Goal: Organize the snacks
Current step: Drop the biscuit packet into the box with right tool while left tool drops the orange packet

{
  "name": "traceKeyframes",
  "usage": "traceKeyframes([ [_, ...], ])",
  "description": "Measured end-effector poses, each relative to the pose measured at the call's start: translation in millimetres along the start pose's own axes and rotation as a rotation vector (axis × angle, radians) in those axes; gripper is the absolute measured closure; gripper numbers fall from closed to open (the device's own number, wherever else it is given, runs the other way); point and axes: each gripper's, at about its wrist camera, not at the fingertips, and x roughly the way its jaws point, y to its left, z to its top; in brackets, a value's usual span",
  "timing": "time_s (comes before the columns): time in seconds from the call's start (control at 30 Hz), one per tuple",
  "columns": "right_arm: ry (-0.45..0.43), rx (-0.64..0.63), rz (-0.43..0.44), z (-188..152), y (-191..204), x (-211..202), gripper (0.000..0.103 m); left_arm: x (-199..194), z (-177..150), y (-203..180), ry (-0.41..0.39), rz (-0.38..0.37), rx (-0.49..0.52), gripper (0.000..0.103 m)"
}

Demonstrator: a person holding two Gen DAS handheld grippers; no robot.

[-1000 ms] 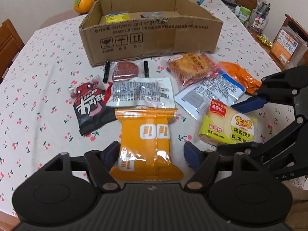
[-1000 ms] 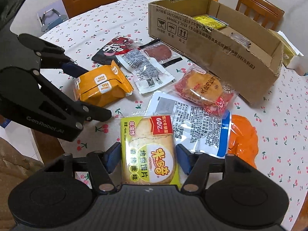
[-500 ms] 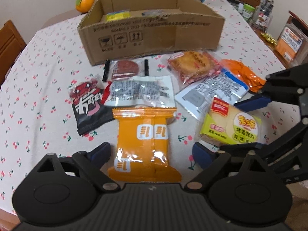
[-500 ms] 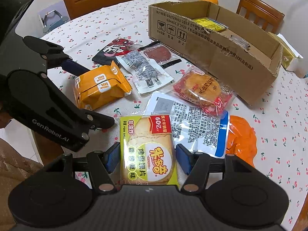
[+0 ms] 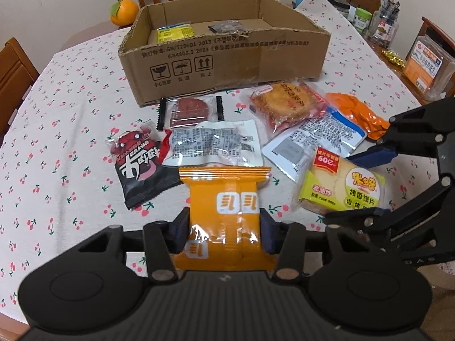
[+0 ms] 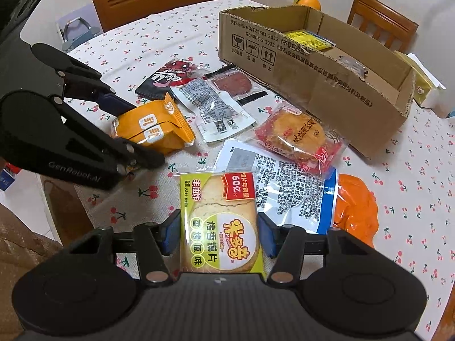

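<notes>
**Both grippers close on snack packets in front of the box**

A round table (image 5: pixel 51 147) under a cherry-print cloth holds a scatter of snack packets, with an open cardboard box (image 5: pixel 227 56) standing at the far side. The box already contains a yellow packet (image 5: pixel 175 31) and a small dark one.

The left gripper (image 5: pixel 224 228) is clenched on an orange wafer packet (image 5: pixel 224 210) at the near edge of the table. Half a second ago its blue pads stood well clear of the wrapper on both sides; now they press against both sides of it. The packet appears to lie on the cloth, not yet lifted.

The right gripper (image 6: pixel 219 234), just to the right, grips a yellow-green rice cracker packet (image 6: pixel 220 221). Its pads, slightly apart from the wrapper a moment ago, now touch both edges. This packet overlaps a white and blue packet (image 6: pixel 287 187) behind it.

Farther off lie a black and red packet (image 5: pixel 139 167), a clear packet with grey print (image 5: pixel 213 147), a dark red round snack (image 5: pixel 189 109), a round golden cake in red wrap (image 5: pixel 284 103) and an orange bag (image 5: pixel 355 113) at the right.

With both grasps made, the likely next step is lifting each packet and carrying it to the box. Thin wrappers may slip or crumple under the squeeze.
</notes>
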Motion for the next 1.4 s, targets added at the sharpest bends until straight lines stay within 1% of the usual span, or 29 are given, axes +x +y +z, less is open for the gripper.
traceKeyframes([
  [0.17,0.009,0.047,0.012,5,-4,-4,0.043,-7,5,5,0.009,-0.032,0.015,0.058],
  [0.33,-0.003,0.079,0.003,16,-12,-22,0.043,-26,15,13,0.008,-0.074,0.041,0.058],
  [0.53,-0.058,0.075,-0.026,39,-27,-53,0.043,-50,34,23,-0.022,-0.096,0.079,0.058],
  [0.77,-0.158,0.052,-0.091,90,-58,-76,0.043,-59,54,41,-0.065,-0.119,0.077,0.058],
  [0.9,-0.190,0.042,-0.124,123,-83,-69,0.043,-57,63,50,-0.078,-0.114,0.065,0.058],
  [1.03,-0.185,0.026,-0.152,149,-105,-49,0.043,-56,69,58,-0.087,-0.114,0.040,0.058],
  [1.27,-0.160,-0.012,-0.181,175,-121,-11,0.043,-53,77,65,-0.090,-0.118,0.008,0.058],
  [1.33,-0.151,-0.016,-0.170,180,-124,-2,0.043,-53,80,66,-0.091,-0.117,0.007,0.058],
  [1.4,-0.152,-0.009,-0.169,181,-124,4,0.036,-52,84,67,-0.092,-0.120,0.006,0.058],
])
